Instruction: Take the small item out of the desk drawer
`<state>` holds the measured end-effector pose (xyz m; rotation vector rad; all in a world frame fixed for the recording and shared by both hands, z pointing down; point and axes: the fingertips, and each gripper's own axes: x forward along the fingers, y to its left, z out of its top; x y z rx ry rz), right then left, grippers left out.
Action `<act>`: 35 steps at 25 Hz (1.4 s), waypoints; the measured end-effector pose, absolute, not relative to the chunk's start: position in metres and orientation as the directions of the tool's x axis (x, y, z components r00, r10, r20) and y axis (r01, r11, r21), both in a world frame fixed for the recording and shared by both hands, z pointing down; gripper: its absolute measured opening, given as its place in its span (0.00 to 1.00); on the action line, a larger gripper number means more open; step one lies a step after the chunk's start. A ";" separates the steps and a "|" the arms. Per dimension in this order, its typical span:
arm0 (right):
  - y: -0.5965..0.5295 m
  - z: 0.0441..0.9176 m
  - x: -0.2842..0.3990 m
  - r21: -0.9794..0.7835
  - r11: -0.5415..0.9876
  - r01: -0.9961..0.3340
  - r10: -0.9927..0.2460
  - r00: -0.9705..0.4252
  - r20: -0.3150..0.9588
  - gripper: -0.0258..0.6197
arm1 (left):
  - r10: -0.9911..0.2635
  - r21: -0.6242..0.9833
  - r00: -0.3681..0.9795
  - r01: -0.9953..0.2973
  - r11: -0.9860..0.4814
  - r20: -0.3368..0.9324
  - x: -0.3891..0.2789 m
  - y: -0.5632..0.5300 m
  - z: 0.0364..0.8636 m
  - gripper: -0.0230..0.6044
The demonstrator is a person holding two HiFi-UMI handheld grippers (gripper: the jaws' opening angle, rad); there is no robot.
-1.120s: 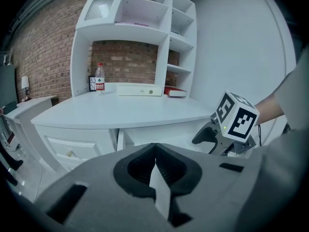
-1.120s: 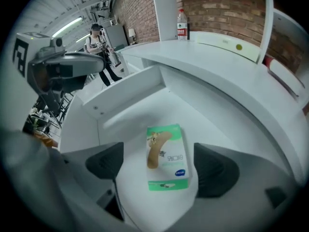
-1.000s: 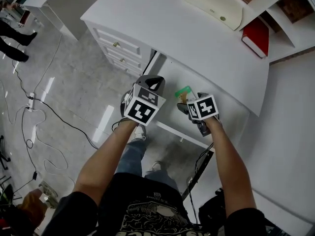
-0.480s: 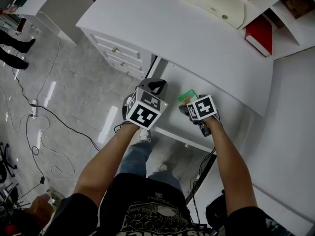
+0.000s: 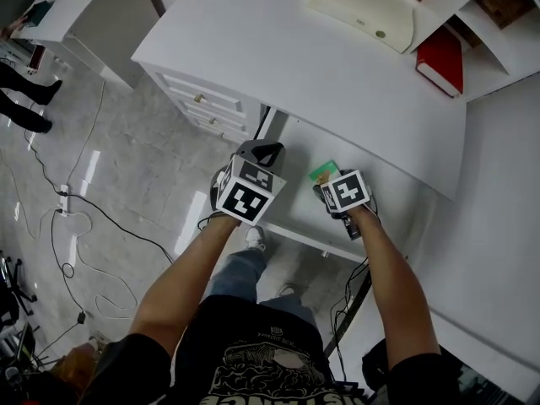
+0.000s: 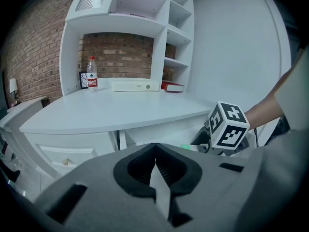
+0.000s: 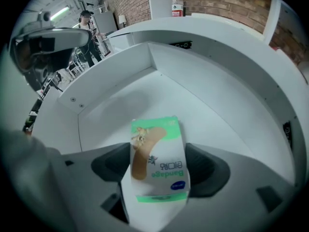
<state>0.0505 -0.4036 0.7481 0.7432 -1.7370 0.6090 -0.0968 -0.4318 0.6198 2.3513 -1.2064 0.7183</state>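
1. The white, green-edged bandage box, with a plaster pictured on it, sits in the open drawer.
2. The right gripper jaws, just closing, pinch its sides.
3. The left gripper jaws press together, empty.

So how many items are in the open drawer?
1: the bandage box, between the jaws of the right hand-held gripper, which have just been closing. The back of the drawer, under the desktop, may hide more.

The bandage box, white with green bands and a pictured plaster, lies face up on the floor of the open white drawer. It sits between the jaws of the right hand-held gripper, which have just been closing against its sides.
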 end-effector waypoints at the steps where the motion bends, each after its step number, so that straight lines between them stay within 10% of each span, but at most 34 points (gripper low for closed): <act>1: -0.403 0.747 0.051 -0.034 0.668 -0.744 -0.183 -0.208 0.961 0.59 | -0.623 0.112 0.496 -0.828 -0.549 0.605 -0.098 -0.432 0.618 0.05; 35: -0.433 0.507 0.106 0.027 0.449 -0.893 -0.602 -0.280 0.748 0.59 | -0.643 0.000 0.601 -0.730 -0.683 0.474 -0.025 -0.455 0.456 0.05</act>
